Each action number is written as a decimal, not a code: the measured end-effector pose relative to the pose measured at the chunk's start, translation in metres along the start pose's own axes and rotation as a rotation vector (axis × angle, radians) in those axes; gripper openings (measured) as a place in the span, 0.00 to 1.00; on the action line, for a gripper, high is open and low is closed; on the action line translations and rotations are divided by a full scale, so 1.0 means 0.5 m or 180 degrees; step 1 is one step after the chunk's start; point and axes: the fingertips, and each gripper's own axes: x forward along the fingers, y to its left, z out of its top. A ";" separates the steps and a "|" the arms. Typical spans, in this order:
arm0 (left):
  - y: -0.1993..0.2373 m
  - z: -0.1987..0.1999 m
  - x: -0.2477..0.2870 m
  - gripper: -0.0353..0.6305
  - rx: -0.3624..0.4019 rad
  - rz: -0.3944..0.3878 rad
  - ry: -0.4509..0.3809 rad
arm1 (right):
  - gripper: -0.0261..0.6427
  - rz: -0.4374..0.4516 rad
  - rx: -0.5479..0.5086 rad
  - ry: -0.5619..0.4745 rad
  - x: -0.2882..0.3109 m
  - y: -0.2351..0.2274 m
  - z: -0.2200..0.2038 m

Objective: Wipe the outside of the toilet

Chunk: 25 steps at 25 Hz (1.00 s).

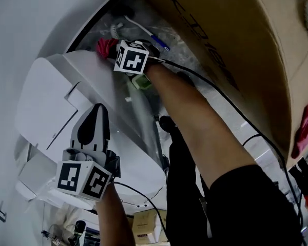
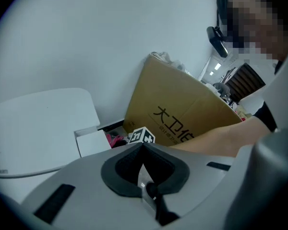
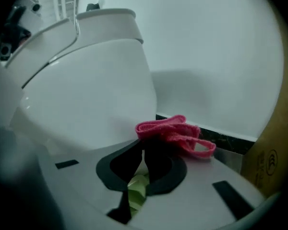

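The white toilet (image 1: 56, 96) fills the left of the head view, and its curved outer side (image 3: 86, 90) looms in the right gripper view. My right gripper (image 1: 112, 51) is shut on a pink cloth (image 1: 105, 47), held against the toilet's far side near the wall. The cloth (image 3: 175, 132) bunches out past the shut jaws of the right gripper (image 3: 144, 146). My left gripper (image 1: 99, 109) hovers over the toilet's near side, jaws shut with nothing in them. In the left gripper view the left gripper (image 2: 143, 145) points toward the right gripper's marker cube (image 2: 141, 135) and the cloth (image 2: 116, 139).
A large cardboard box (image 1: 236, 40) stands close on the right, leaving a narrow gap beside the toilet. A white toilet brush (image 1: 115, 29) lies in that gap by the wall. A black cable (image 1: 215, 94) runs along my right arm. Small boxes (image 1: 146, 224) sit on the floor.
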 end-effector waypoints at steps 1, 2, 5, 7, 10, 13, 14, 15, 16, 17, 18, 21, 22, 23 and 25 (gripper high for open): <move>0.001 -0.001 0.006 0.08 -0.0035 -0.0022 -0.0006 | 0.10 0.0012 -0.0026 0.0025 0.016 -0.005 0.000; 0.001 -0.001 0.011 0.08 -0.0058 -0.0040 -0.0011 | 0.10 0.0026 -0.0038 0.0041 0.032 -0.007 -0.001; -0.001 0.008 0.019 0.08 -0.0095 -0.0074 -0.0082 | 0.10 0.0084 -0.0107 0.0089 0.075 -0.008 -0.011; 0.000 0.019 0.019 0.08 -0.0116 -0.0088 -0.0156 | 0.10 0.0126 -0.0166 0.0127 0.096 -0.009 -0.022; 0.009 0.025 0.019 0.08 -0.0131 -0.0076 -0.0196 | 0.10 0.0170 -0.0212 0.0192 0.113 -0.017 -0.036; 0.016 0.015 0.020 0.08 -0.0158 -0.0068 -0.0171 | 0.10 0.0243 -0.0275 0.0316 0.120 0.000 -0.068; 0.016 0.011 0.021 0.08 -0.0163 -0.0069 -0.0161 | 0.10 0.0280 -0.0276 0.0371 0.121 0.012 -0.086; 0.015 0.009 0.023 0.08 -0.0154 -0.0070 -0.0156 | 0.10 0.0319 -0.0263 0.0419 0.122 0.026 -0.104; 0.013 0.009 0.025 0.08 -0.0127 -0.0070 -0.0157 | 0.10 0.0350 -0.0231 0.0449 0.123 0.039 -0.120; 0.009 0.011 0.027 0.08 -0.0089 -0.0071 -0.0161 | 0.10 0.0372 -0.0188 0.0463 0.123 0.053 -0.135; 0.005 0.011 0.028 0.08 -0.0058 -0.0079 -0.0158 | 0.10 0.0387 -0.0148 0.0475 0.122 0.067 -0.151; 0.001 0.001 0.026 0.08 -0.0038 -0.0110 -0.0132 | 0.10 0.0421 -0.0074 0.0532 0.111 0.118 -0.212; 0.001 -0.005 0.022 0.08 -0.0030 -0.0116 -0.0120 | 0.10 0.0434 -0.0051 0.0549 0.105 0.137 -0.232; -0.001 -0.013 0.017 0.08 -0.0007 -0.0119 -0.0103 | 0.10 0.0456 -0.0035 0.0573 0.098 0.157 -0.252; -0.007 -0.027 0.006 0.08 0.0061 -0.0121 -0.0070 | 0.10 0.0514 -0.0020 0.0639 0.086 0.202 -0.292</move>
